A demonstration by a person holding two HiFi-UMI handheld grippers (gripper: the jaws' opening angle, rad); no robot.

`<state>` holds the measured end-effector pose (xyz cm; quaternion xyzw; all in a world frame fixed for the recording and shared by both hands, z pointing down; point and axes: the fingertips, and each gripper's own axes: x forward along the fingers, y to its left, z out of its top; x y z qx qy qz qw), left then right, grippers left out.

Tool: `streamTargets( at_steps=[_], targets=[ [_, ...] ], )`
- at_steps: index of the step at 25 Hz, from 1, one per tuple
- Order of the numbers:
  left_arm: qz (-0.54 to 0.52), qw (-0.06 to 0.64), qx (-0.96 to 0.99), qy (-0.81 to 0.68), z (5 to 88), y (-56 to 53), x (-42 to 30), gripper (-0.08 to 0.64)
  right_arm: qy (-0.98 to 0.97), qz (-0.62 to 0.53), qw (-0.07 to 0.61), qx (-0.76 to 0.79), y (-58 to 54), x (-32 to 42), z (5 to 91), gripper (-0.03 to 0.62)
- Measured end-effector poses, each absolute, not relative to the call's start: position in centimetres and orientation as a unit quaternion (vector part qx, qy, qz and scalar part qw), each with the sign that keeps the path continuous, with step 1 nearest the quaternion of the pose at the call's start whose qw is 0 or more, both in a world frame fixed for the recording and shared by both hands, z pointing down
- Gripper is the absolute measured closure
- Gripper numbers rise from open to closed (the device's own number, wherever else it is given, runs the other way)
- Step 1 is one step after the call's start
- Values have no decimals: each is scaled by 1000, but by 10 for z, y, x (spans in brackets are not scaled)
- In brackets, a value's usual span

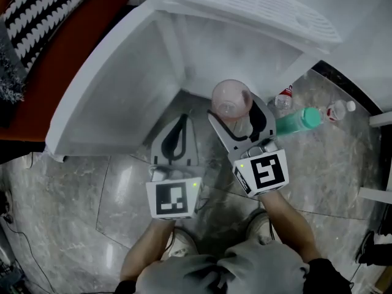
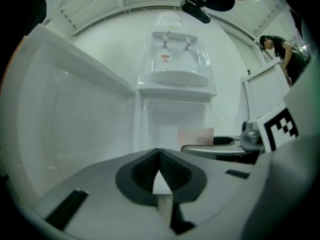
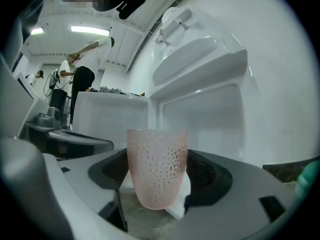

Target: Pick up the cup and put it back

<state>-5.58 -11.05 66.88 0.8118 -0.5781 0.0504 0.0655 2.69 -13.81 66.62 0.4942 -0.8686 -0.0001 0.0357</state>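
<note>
A pink translucent dimpled cup [image 1: 231,101] stands upright between the jaws of my right gripper [image 1: 236,110], which is shut on it just in front of the open white fridge [image 1: 245,48]. In the right gripper view the cup [image 3: 156,169] fills the gap of the gripper [image 3: 157,176], with a pad against each side. My left gripper [image 1: 182,120] hangs to the cup's left, shut and holding nothing. In the left gripper view that gripper's tips [image 2: 159,154] meet, and the cup [image 2: 195,136] shows to the right beyond them.
The fridge's open door [image 1: 104,97] stretches out on the left, with moulded door shelves [image 2: 175,89]. A green bottle [image 1: 298,119] and two small bottles [image 1: 339,110] lie on the marble floor at the right. People [image 3: 82,79] stand in the background. My shoes [image 1: 177,241] are below.
</note>
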Motion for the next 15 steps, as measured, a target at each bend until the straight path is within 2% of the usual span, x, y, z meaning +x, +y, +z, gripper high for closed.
streamTargets(
  at_steps=[9, 15],
  targets=[
    [52, 32, 821, -567, 663, -107, -51, 548, -873, 19, 39, 485, -107, 29, 667, 227],
    [30, 59, 810, -583, 659, -108, -53, 548, -880, 21, 37, 473, -102, 24, 663, 227]
  ],
)
